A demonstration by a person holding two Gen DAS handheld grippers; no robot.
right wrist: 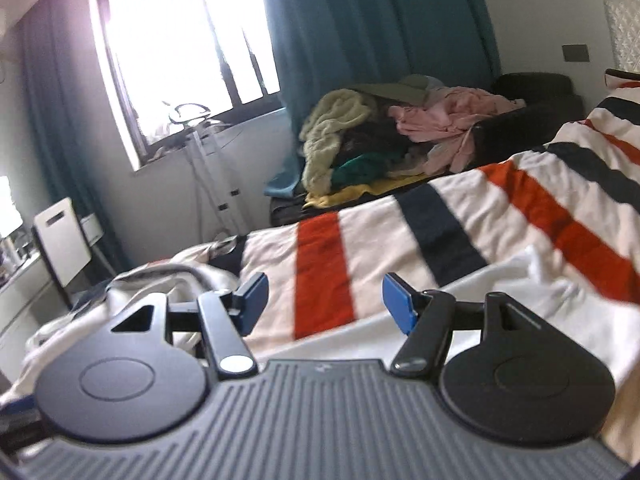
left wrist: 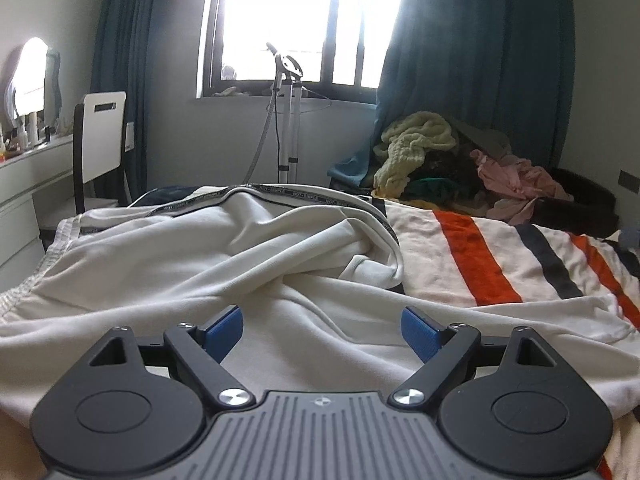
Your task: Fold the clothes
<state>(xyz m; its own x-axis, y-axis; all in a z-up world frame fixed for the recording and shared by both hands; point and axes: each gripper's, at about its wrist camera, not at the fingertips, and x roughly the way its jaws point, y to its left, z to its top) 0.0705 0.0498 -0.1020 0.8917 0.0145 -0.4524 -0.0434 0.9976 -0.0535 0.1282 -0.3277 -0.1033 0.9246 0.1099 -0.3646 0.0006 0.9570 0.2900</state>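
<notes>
A crumpled white garment (left wrist: 208, 248) with a lettered trim band lies spread over the near part of the bed. In the left wrist view my left gripper (left wrist: 322, 330) is open and empty, low over the garment's near folds. In the right wrist view my right gripper (right wrist: 324, 304) is open and empty above the striped bed cover (right wrist: 452, 224), with the white garment (right wrist: 160, 280) bunched at its left and a white edge (right wrist: 520, 288) under its right side. The right wrist view is blurred.
A pile of clothes (left wrist: 460, 168), cream, pink, green and dark, sits at the far end of the bed by the teal curtain (left wrist: 472, 40). A garment steamer stand (left wrist: 288, 120) is under the window. A chair (left wrist: 100, 148) and a dresser (left wrist: 24, 184) stand at the left.
</notes>
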